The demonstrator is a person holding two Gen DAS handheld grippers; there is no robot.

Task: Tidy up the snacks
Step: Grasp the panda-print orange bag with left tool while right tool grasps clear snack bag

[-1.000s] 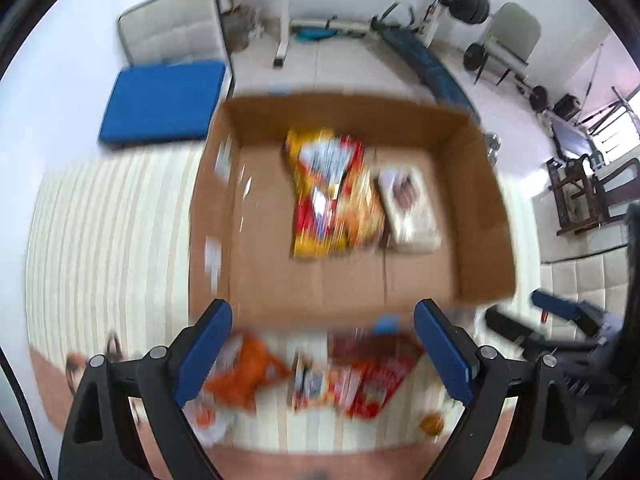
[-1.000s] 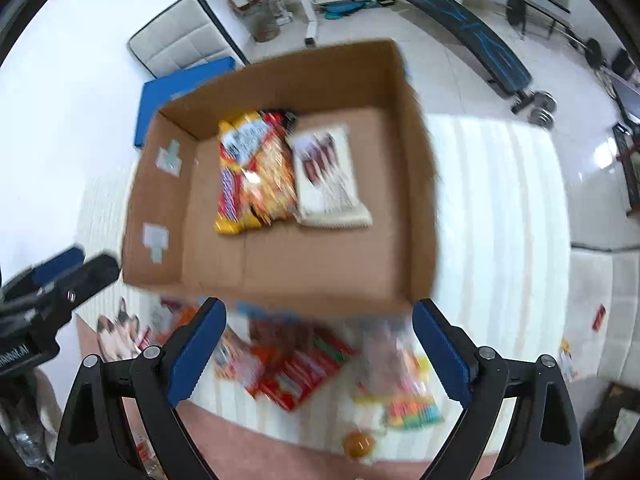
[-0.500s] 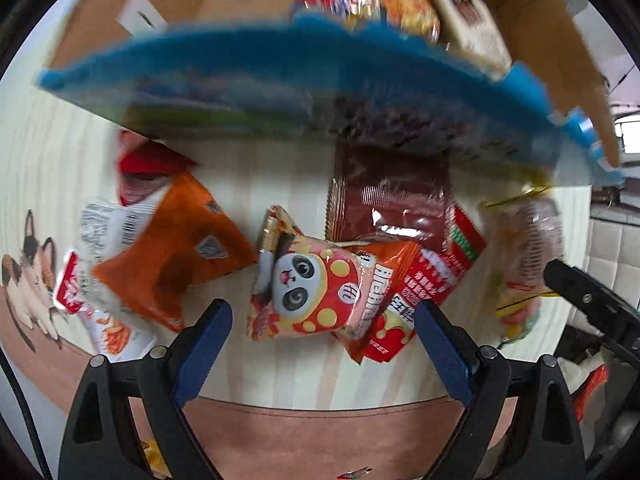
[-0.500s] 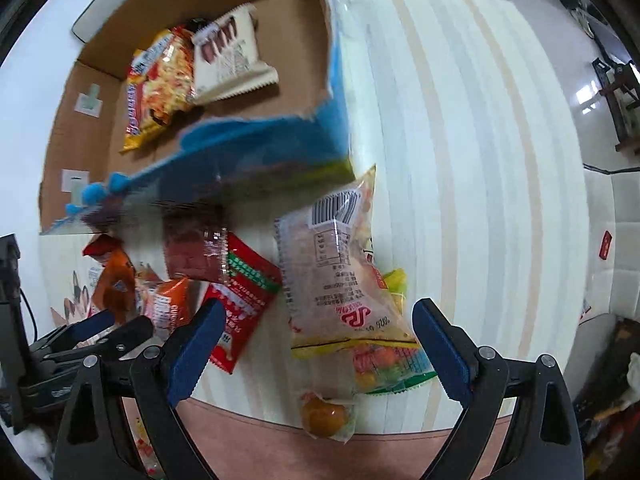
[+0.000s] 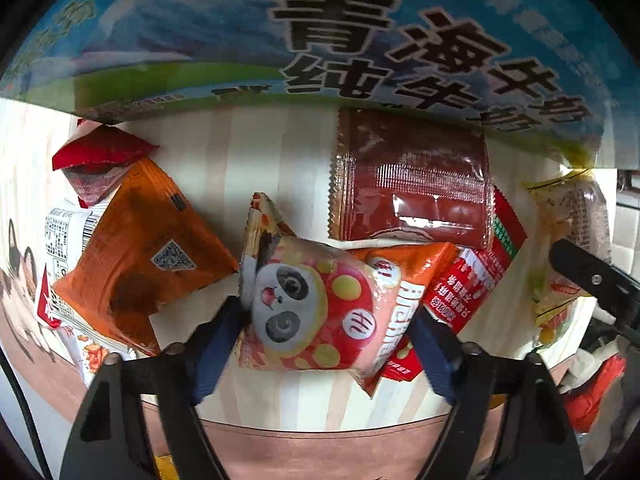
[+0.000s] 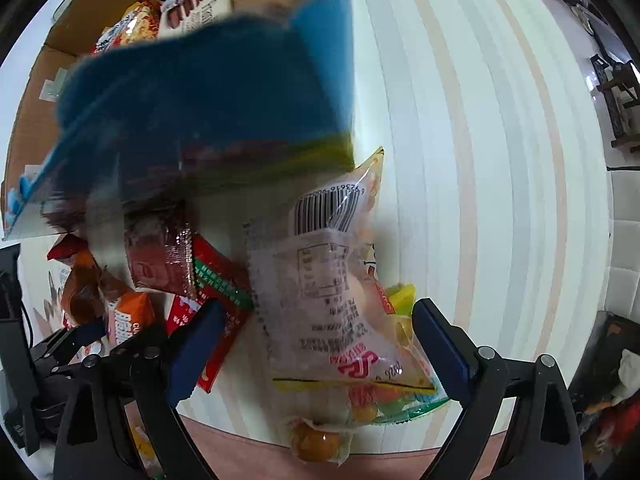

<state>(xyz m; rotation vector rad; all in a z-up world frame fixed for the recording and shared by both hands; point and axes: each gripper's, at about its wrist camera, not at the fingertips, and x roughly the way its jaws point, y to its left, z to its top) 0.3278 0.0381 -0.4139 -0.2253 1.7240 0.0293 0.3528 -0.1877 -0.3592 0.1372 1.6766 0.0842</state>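
We have both grippers pointed down at the loose snacks on the striped desk (image 6: 480,160), just outside the blue printed wall of the cardboard box (image 5: 200,40) where sorted packets already lie. The left gripper (image 5: 326,328) straddles the panda packet (image 5: 316,312), at the six o'clock part of the left wrist view, and its jaws are closing on it: the left pad touches the packet's edge, the right pad looks to press its other side, so we judge this the pick for the box. The right gripper (image 6: 316,344) stands with its jaws wide around the clear barcode bag (image 6: 336,300), pads well apart from its sides and not gripping. The panda packet lies over an orange-and-white packet (image 5: 404,280) and a red packet (image 5: 472,280), so those may drag along. An orange pouch (image 5: 140,256) sits just beside it at nine o'clock, a dark red sachet (image 5: 412,184) at one o'clock. The box wall rises at twelve o'clock, so any lift must clear it.
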